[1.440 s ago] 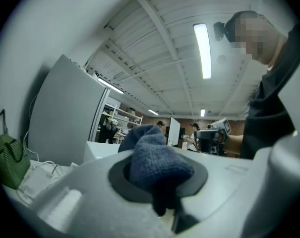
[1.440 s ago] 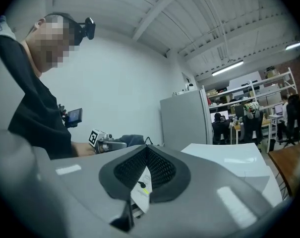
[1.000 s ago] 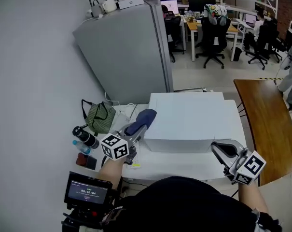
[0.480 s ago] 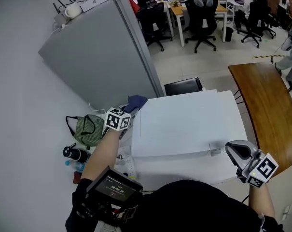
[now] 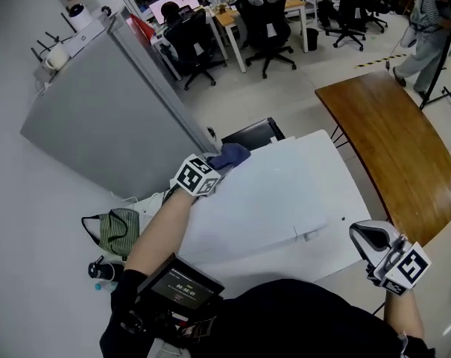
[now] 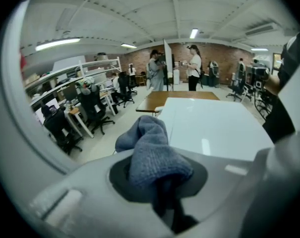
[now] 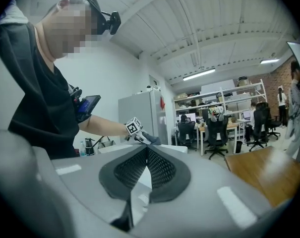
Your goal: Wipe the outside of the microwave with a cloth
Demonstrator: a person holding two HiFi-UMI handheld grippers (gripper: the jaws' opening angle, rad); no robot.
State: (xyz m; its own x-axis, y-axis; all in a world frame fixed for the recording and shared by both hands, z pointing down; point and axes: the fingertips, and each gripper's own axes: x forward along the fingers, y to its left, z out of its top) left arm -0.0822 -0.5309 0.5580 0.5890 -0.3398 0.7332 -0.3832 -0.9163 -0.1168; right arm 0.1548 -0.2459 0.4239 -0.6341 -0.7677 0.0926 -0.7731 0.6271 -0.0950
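Left gripper (image 5: 219, 162) fingers clamp a bunched blue cloth (image 5: 232, 154) at the far left corner of the white microwave (image 5: 285, 200) top. Right gripper (image 5: 370, 237), fingers together and empty, hovers off its near right corner. Pushing farther could drag the cloth over the edge.

Open office beside a plain white wall (image 5: 16, 222).
A tall grey metal cabinet (image 5: 109, 121) stood left, a brown wooden table (image 5: 393, 144) right, black swivel chairs (image 5: 268, 30) beyond.

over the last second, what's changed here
The left gripper, shut on the blue cloth, swept away from the person along the left edge of the microwave to its far corner. Nothing was grasped or released. The right gripper stayed shut and empty by the front right corner.
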